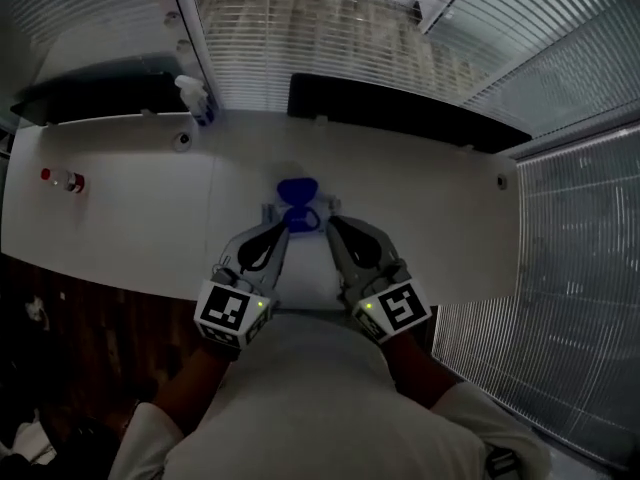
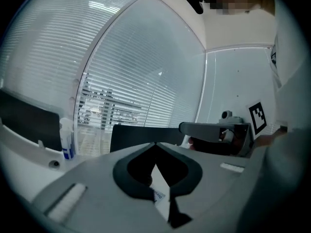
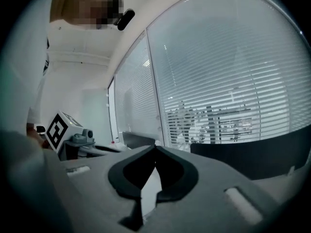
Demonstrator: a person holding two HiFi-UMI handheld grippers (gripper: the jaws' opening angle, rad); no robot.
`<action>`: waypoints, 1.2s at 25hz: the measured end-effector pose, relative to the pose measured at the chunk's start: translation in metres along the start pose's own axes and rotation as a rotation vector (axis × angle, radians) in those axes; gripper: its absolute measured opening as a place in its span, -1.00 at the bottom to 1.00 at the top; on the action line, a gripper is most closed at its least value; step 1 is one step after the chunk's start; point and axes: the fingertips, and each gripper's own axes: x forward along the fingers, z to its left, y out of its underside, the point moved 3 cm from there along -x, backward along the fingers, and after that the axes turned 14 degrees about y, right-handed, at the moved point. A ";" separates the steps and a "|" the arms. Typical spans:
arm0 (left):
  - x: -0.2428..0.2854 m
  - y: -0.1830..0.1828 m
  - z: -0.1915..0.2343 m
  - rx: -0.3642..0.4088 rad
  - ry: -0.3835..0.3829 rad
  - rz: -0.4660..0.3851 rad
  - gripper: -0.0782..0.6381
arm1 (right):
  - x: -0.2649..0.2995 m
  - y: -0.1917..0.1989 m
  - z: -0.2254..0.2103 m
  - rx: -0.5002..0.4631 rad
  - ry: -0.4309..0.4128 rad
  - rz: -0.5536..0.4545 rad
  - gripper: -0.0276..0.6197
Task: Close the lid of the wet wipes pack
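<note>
The wet wipes pack (image 1: 270,211) lies on the white table (image 1: 430,198) straight ahead of me, its blue lid (image 1: 297,190) flipped up and open. My left gripper (image 1: 288,231) hovers at the pack's near left side, and my right gripper (image 1: 331,224) at its near right side. Both point away from me. In the left gripper view the jaw tips (image 2: 155,144) meet, and a white labelled piece (image 2: 159,194) shows through the gap below them. In the right gripper view the tips (image 3: 155,146) also meet, with nothing held.
A spray bottle (image 1: 196,99) stands at the table's far left, with a small round fitting (image 1: 181,140) near it. A small red-capped bottle (image 1: 64,180) lies at the left end. Dark chair backs (image 1: 400,110) line the far edge. Window blinds enclose the room.
</note>
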 end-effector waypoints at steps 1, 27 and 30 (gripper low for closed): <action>0.002 0.007 0.005 -0.006 -0.008 0.019 -0.77 | 0.005 0.007 -0.001 -0.002 -0.006 0.011 -0.91; 0.046 0.188 0.073 -0.177 -0.023 0.441 -0.77 | 0.086 0.159 -0.032 -0.095 -0.117 0.347 -0.90; 0.048 0.209 0.080 -0.205 -0.016 0.508 -0.77 | 0.099 0.171 -0.042 -0.116 -0.124 0.376 -0.81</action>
